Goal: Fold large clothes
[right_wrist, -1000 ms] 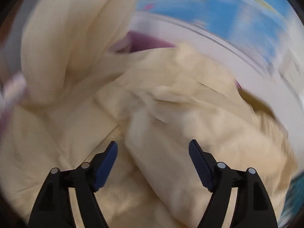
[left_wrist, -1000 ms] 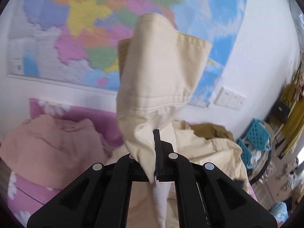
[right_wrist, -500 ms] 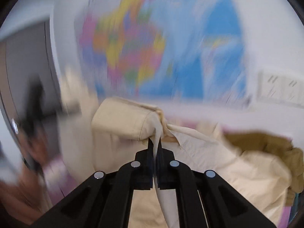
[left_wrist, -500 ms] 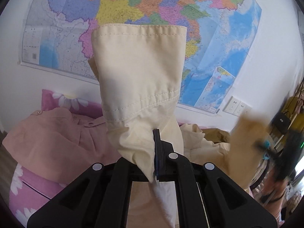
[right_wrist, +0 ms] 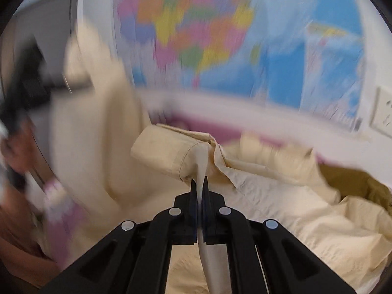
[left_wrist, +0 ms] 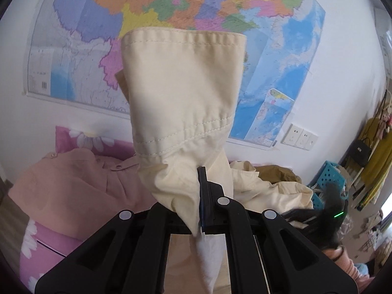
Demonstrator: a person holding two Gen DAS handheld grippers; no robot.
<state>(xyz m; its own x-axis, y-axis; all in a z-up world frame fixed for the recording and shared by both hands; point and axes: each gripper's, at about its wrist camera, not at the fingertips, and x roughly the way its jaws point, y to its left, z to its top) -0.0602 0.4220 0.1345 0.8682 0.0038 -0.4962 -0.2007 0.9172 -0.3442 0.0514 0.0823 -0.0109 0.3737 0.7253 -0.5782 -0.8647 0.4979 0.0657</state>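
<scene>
Left wrist view: the left hand-held gripper (left_wrist: 202, 196) is clamped on a cream sleeve (left_wrist: 181, 93), cuff sticking up before the map (left_wrist: 196, 5). The right hand-held gripper (right_wrist: 200, 191) pinches the other sleeve (right_wrist: 171, 152). The coat (right_wrist: 306, 220) sags on the bed beyond. Best to lift both hands evenly, pull apart, grips tight, and shake it flat.

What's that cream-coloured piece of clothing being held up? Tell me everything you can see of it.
The cream garment looks like light woven cotton with stitched seams. One cuffed sleeve end stands upright before the wall map, bunched where the left gripper is shut on it. A second cuffed end is pinched in the shut right gripper. The rest lies crumpled below, beside a pink garment and over an olive-brown one.
</scene>
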